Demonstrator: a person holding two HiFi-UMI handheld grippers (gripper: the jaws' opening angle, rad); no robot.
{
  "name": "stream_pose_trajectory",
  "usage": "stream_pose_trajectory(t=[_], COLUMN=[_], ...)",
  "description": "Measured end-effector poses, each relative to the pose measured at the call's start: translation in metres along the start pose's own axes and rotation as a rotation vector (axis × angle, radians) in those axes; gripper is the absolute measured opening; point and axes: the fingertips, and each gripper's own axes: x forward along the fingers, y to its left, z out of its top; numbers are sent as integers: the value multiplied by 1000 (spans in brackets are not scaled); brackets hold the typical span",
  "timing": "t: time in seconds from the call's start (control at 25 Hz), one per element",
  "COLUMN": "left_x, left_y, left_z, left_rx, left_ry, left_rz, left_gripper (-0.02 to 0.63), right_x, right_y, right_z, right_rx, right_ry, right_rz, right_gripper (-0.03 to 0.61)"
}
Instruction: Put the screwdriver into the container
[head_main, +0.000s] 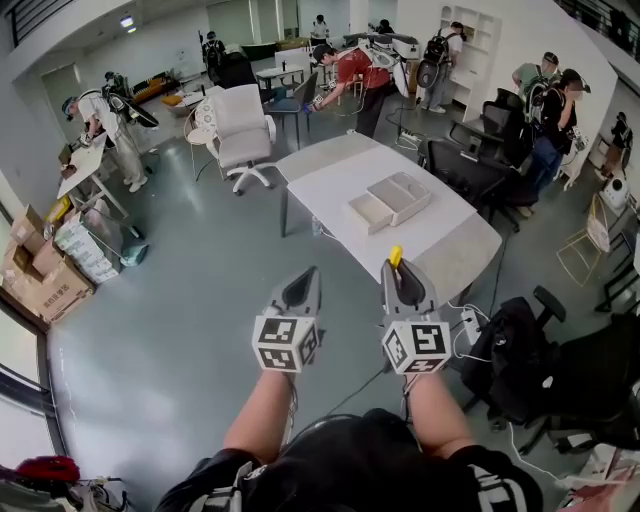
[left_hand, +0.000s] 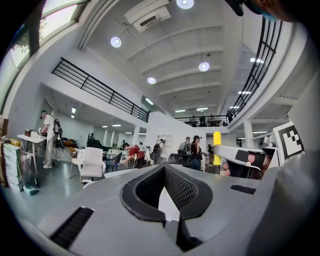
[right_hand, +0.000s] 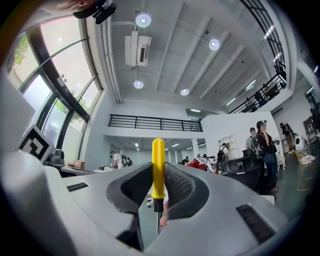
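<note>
**Spotter:** Your right gripper (head_main: 398, 278) is clamped on the screwdriver (head_main: 395, 256); the yellow handle stands upright between the pads, and the metal shaft points back toward the gripper's body; so I judge the pick-up done.

**Checker:** Agreed; and your left gripper (head_main: 302, 288) has its jaws together with nothing between them; it hangs just beside the right one and takes no part in the carry.

**Spotter:** The container (head_main: 400, 190) sits on the white table (head_main: 330, 175), well apart from the screwdriver; from your head view its compartments look bare, though they are too small to be sure; nothing of the tool is in it yet.

**Checker:** So you are partway, by my reckoning; the grasp is made, and the carry, the lowering and the release are all left; both of your grippers are held up in the air on the near side of the table, not over the container.

**Spotter:** One caution, as a guess only; you hold the tool by a smooth round handle, so it may pivot between the pads as you tip it toward the container.
</note>
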Motion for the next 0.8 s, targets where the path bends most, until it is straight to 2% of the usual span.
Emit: stream_pose_trajectory(t=[0.44, 0.8], left_x=[6, 62], left_y=[23, 41], left_z=[-3, -3], left_rx=[-2, 11], left_ry=[-1, 1], left_rz=[-17, -31], left_gripper=[12, 12], right_x=[17, 71], right_y=[3, -29], right_z=[-10, -29], right_rx=[-7, 9], right_ry=[5, 6], right_rz=[-23, -45], right_gripper=[63, 63])
